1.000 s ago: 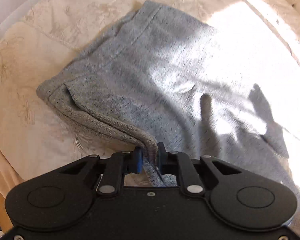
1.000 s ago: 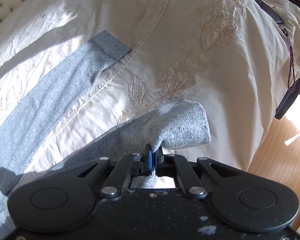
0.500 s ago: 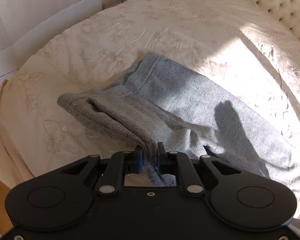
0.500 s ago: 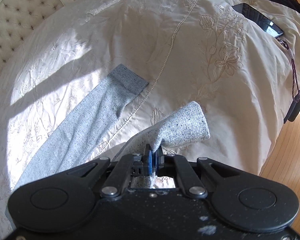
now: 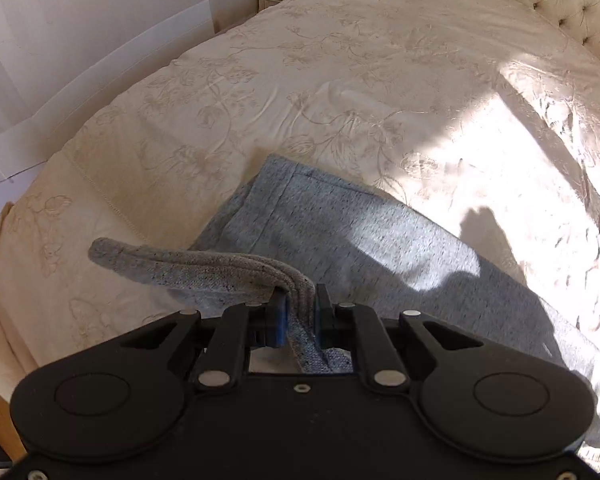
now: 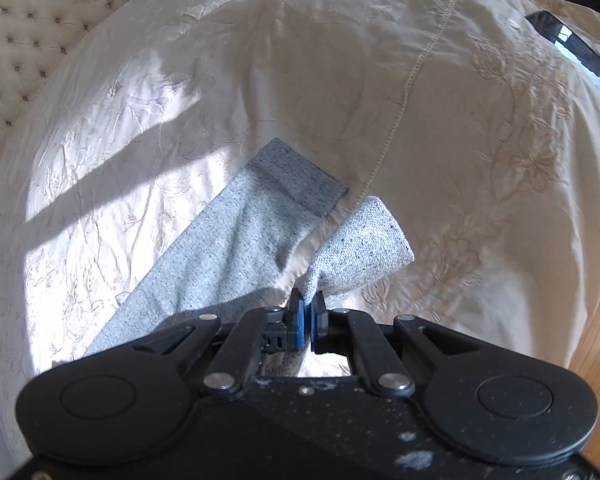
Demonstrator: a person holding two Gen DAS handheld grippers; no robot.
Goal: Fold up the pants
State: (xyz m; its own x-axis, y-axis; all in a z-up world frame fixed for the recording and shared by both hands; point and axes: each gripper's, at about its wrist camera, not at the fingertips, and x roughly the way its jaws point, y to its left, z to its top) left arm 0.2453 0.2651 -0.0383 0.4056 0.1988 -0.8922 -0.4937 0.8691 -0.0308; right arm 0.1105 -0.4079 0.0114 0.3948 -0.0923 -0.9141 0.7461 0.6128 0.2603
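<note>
I'm clamping my left gripper [image 5: 298, 304] on the thick waistband edge of the grey pants [image 5: 364, 240] and lifting it off the cream bedspread [image 5: 340, 60], so this half hangs free to swing across. My right gripper [image 6: 309, 314] is pinching the near leg's cuff [image 6: 364, 248] and holding it up beside the other leg [image 6: 236, 236], which is lying flat, since I judge both ends must travel together for a clean lengthwise fold.
</note>
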